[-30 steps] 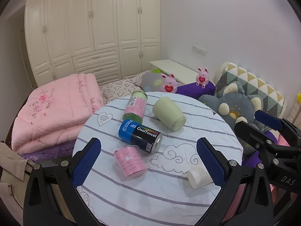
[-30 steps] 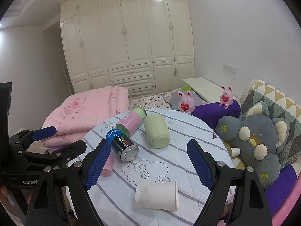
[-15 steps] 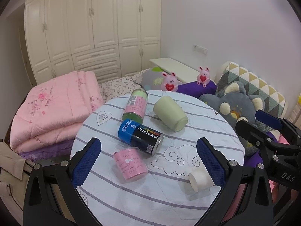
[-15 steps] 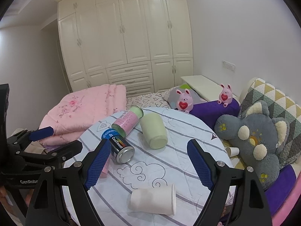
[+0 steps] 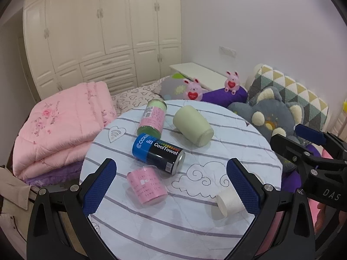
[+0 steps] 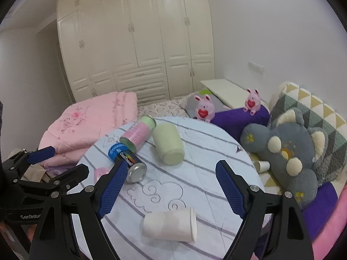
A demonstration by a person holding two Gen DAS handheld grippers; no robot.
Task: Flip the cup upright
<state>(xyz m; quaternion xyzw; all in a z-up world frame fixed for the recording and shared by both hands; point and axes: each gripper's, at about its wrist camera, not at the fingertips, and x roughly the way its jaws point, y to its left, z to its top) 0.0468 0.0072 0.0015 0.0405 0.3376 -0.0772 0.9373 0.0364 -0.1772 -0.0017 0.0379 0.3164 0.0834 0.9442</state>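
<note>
On the round counter (image 5: 195, 227) with its striped, cloud-printed cloth, several containers lie toppled. The one that matters, I judge, is the white paper cup (image 6: 171, 225), on its side at the near edge, at about 6 o'clock on the counter as the right wrist view has it. Its long axis runs roughly 9-to-3 across that view, rim toward 3 o'clock, closed bottom toward 9.

The right tongs (image 6: 172, 183) hover just above and behind the cup, blue pads spread wide, holding nothing. The cup sits almost dead centre below the gap, toward 6 o'clock from the tips. The left tongs (image 5: 171, 183) are also released and empty; from them the same paper cup (image 5: 228, 201) lies off at roughly 4 o'clock, partly hidden behind the right-hand pad, its bottom facing the camera.

So the right hand looks the nearer and better lined up. As the cup's axis lies across the gap, the pads would close end to end on rim and bottom, not on the sides, so I would expect the tongs to turn or come in differently before closing. Thin paper may crush.

Farther back lie a pale green cup (image 6: 169, 146) at 12 o'clock, a blue CoolTowel can (image 5: 158, 153), a pink-labelled bottle (image 5: 151, 119) and a pink tub (image 5: 147, 187), all well apart from the paper cup.
</note>
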